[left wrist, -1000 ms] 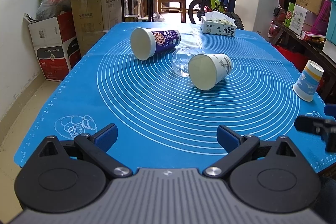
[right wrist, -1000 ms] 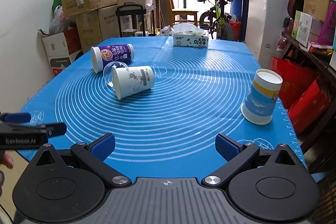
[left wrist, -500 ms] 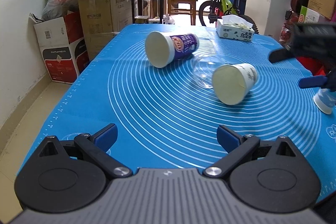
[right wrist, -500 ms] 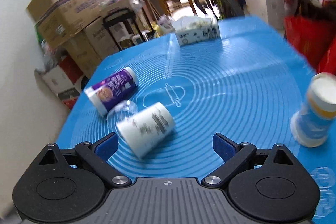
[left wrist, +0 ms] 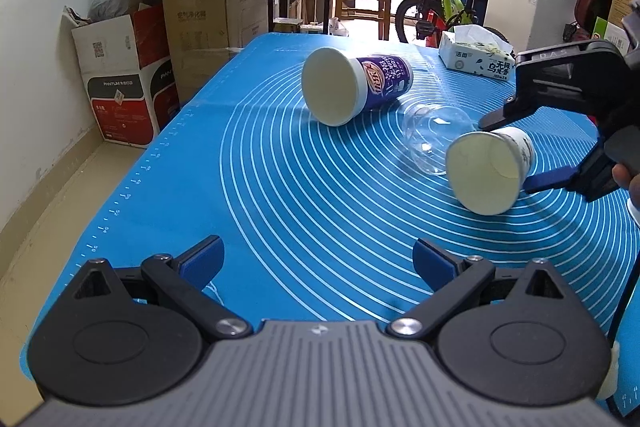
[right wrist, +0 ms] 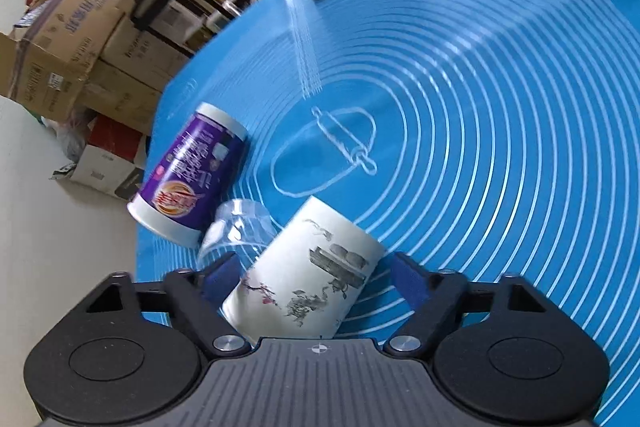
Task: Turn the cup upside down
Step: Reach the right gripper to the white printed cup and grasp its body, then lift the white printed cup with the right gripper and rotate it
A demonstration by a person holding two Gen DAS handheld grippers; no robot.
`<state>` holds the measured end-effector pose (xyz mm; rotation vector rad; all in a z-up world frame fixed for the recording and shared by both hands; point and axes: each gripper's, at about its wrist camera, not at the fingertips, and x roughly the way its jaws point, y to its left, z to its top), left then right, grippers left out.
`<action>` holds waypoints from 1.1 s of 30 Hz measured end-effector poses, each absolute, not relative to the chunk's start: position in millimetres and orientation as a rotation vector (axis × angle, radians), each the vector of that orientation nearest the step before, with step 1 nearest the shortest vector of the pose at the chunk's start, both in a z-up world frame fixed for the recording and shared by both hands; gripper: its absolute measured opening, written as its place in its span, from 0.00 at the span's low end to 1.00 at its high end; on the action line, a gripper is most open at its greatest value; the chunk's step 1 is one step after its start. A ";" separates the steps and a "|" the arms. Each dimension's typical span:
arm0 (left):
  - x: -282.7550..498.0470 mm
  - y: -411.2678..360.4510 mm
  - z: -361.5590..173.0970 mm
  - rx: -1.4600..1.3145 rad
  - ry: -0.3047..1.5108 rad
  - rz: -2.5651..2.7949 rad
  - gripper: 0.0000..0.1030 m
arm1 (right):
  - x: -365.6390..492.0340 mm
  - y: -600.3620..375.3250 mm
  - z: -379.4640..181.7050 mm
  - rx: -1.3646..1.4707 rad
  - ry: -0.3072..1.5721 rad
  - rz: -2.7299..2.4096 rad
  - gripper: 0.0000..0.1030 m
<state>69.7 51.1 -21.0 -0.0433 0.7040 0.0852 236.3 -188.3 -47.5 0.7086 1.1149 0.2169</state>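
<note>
Your right claw (right wrist: 316, 281) straddles the white cup (right wrist: 304, 287) lying sideways on the tabletop (left wrist: 280, 187), jaws wide; left claw (left wrist: 316, 259) idle, wide. Squeeze hard and thin paper crumples, or nudges the clear cup (right wrist: 236, 227).

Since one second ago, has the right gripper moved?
Yes. The right gripper has come forward over the blue mat to the white cup, which lies between its open jaws.

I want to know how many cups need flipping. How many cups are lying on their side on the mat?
3: a purple cup farthest back, a clear plastic cup in the middle, and a white printed cup between the right gripper's open fingers. Others may be out of frame.
</note>
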 end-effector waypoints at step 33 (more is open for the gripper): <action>48.5 19.2 -4.5 -0.022 0.675 0.017 0.97 | 155.5 -267.2 -33.5 0.587 1.287 0.302 0.56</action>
